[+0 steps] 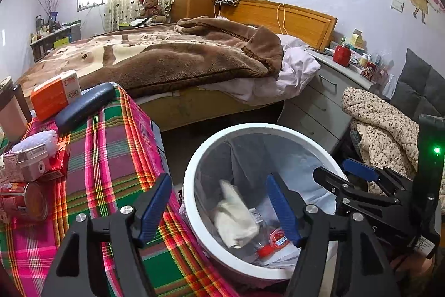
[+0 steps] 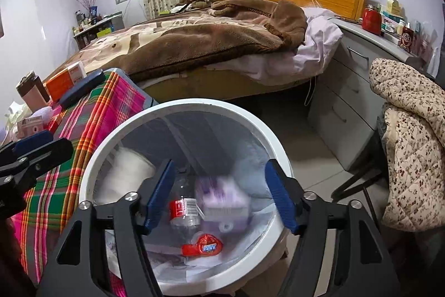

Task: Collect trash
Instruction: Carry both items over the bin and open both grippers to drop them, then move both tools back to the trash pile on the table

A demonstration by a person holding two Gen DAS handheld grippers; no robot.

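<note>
A white bin (image 1: 250, 127) (image 2: 194, 103) with a clear liner stands on the floor beside the plaid-covered table (image 1: 111, 157). My left gripper (image 1: 218, 185) hangs open over its left rim. Below it, a blurred pale crumpled tissue (image 1: 233, 213) lies inside the bin, clear of both pads. My right gripper (image 2: 219, 171) (image 1: 342, 171) is open above the bin's middle. A blurred purple-and-white box (image 2: 222, 199) shows between its fingers, touching neither. A clear bottle with a red label (image 2: 183, 208) and a red wrapper (image 2: 205, 244) lie at the bottom.
On the table sit an orange box (image 1: 55, 93), a dark case (image 1: 83, 105), a red can (image 1: 22, 201), a cup (image 1: 11, 107) and small boxes (image 1: 27, 163). A bed (image 1: 167, 54) lies behind, grey drawers (image 1: 322, 102) and a quilted cloth (image 1: 383, 130) at right.
</note>
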